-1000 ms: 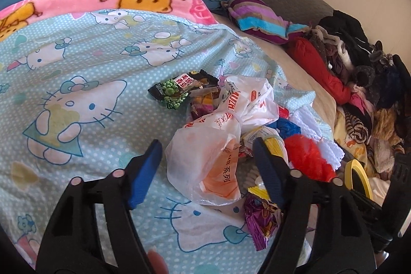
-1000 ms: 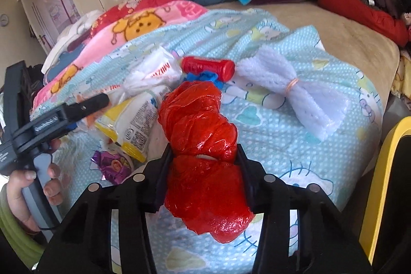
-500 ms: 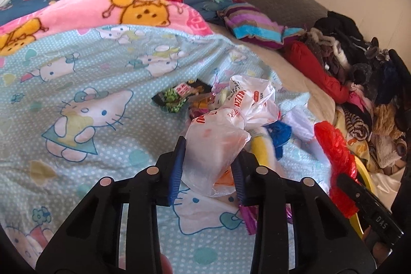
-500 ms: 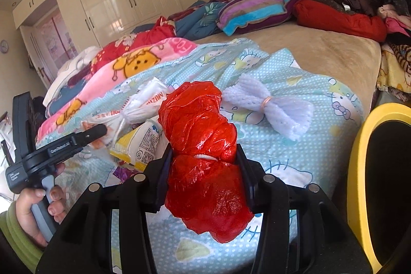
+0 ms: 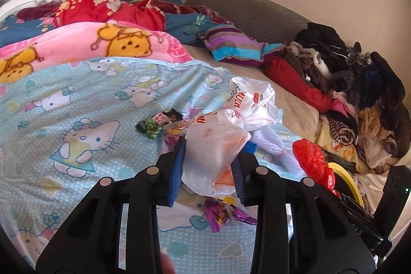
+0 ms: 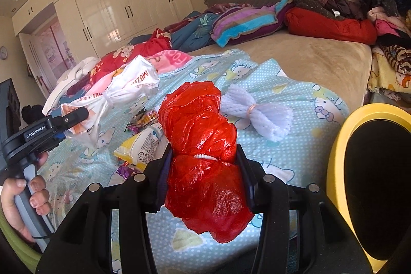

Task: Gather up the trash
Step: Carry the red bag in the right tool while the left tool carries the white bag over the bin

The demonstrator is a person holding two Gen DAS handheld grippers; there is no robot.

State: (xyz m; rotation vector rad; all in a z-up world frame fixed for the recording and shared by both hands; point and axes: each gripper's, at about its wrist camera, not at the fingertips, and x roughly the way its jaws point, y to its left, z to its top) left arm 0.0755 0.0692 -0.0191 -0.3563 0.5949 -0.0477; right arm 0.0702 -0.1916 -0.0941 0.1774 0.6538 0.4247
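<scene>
A crumpled red plastic bag (image 6: 205,166), cinched at its middle by a white tie, is clamped between the closed jaws of the right gripper (image 6: 205,171), its long axis running upright, half above the jaws and half hanging below. Directly to the right of this bag, just beside it, stands a round yellow-rimmed bin with a black inside (image 6: 341,145), its opening facing the camera; the right gripper is the nearer of the two to it, so the coming drop likely means a short swing rightward. Further left, the left gripper (image 5: 208,166) is closed on a knotted white translucent plastic bag with red lettering (image 5: 231,125), lifted clear of the bed. Below both, on a light blue cartoon-cat bedsheet (image 6: 295,145), loose litter lies: a yellow and white snack packet (image 6: 141,148), a purple foil wrapper (image 5: 221,212), a dark green snack packet (image 5: 156,122) and a white foam net tied like a bow (image 6: 257,114). A heap of clothes (image 5: 359,94) lines the far edge of the bed.
</scene>
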